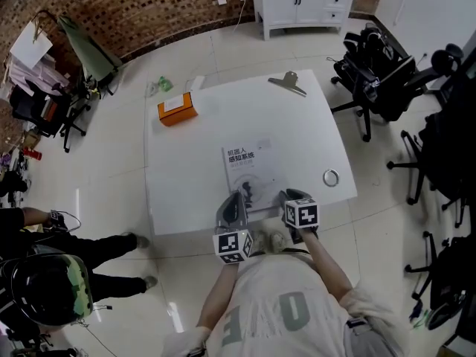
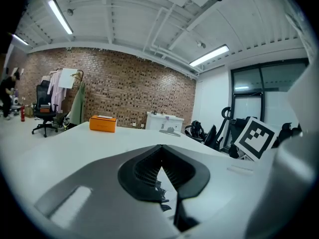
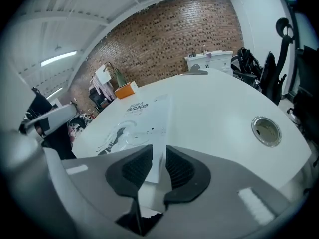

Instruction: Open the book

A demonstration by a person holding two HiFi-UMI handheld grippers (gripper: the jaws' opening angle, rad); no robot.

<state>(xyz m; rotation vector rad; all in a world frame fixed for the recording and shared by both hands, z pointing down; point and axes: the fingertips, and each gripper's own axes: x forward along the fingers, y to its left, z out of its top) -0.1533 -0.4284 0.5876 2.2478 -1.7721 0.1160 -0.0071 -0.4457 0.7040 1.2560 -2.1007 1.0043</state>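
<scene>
A broad white counter [image 1: 312, 132] with rounded corners and a smooth matt top fills the middle of the head view, standing on a glossy floor [image 1: 223, 43] of pale tiles. A red-brown brick wall [image 1: 149, 10] runs along the upper left, a white cabinet [image 1: 305, 2] with dark handles sits at the top, and black office chairs [image 1: 375, 76] crowd the right edge. At the lower left another person [image 1: 44, 274] in dark clothing stands on the tiles. The book [image 1: 249, 171] lies flat and shut near the counter's lower middle, a thin white paperback with dark print on its glossy cover and a small dark drawing below the print. At the counter's upper left sits a rectangular orange box [image 1: 177, 110], at the top a large metal binder clip [image 1: 288, 82], and near the right edge a small shiny ring [image 1: 331, 177]. The left tool [image 1: 234, 195], grey plastic with ribbed black pads, reaches over the book's lower left edge with its jaws together and nothing between them. The right tool [image 1: 291, 196] sits at the book's lower right corner with its jaws apart; the book's white edge shows in the gap, and whether the pads touch it cannot be told
</scene>
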